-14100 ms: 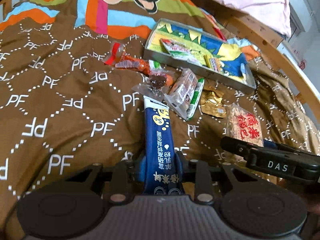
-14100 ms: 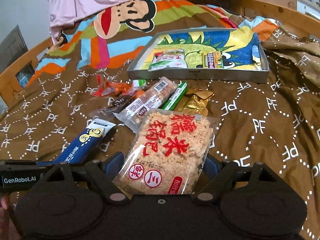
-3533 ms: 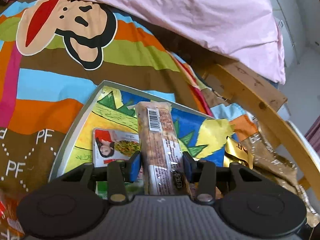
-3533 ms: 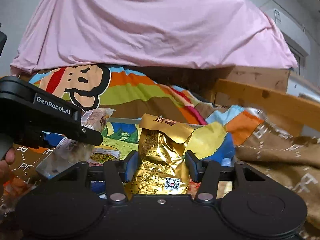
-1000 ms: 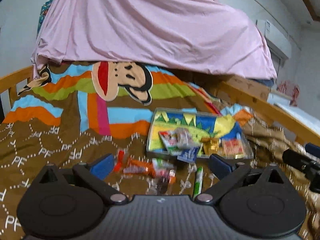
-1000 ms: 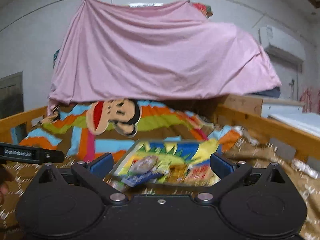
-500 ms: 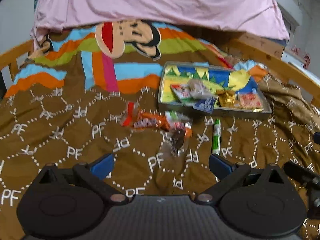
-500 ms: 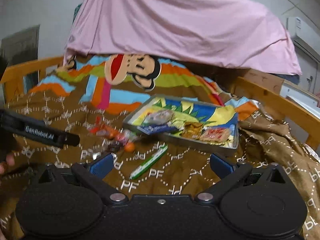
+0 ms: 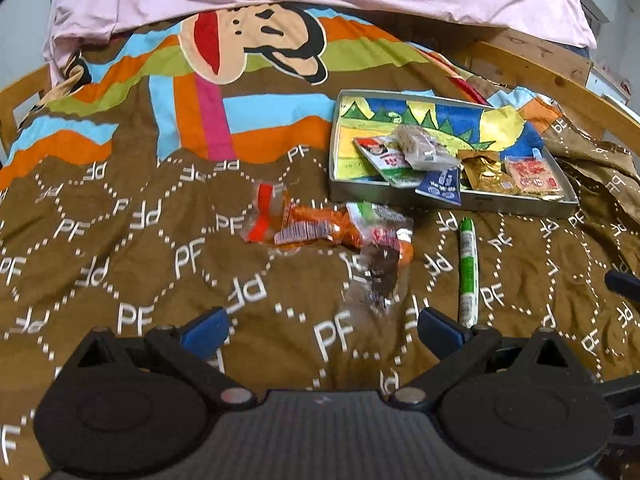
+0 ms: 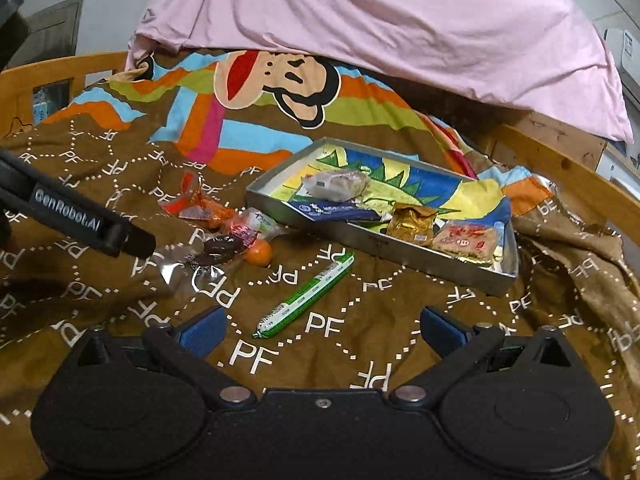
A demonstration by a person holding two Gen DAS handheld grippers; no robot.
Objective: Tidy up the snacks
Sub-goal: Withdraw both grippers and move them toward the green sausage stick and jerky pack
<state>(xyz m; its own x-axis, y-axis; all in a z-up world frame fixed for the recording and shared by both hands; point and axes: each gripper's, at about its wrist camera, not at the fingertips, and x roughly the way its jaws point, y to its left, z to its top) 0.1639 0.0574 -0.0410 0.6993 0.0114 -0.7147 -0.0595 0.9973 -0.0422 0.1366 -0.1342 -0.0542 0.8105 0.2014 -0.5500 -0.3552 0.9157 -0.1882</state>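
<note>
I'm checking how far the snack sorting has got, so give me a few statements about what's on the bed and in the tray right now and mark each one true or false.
1. The green stick snack lies on the blanket, outside the metal tray. True.
2. The gold pouch is on the blanket beside the tray. False: it lies inside the tray.
3. The right gripper is shut on a snack. False: its fingers are spread and hold nothing.
4. The left gripper is open and empty. True.
5. The orange wrapped snacks are still outside the tray. True.
6. The tray is empty. False: it holds several packets, including the rice cracker pack.
</note>
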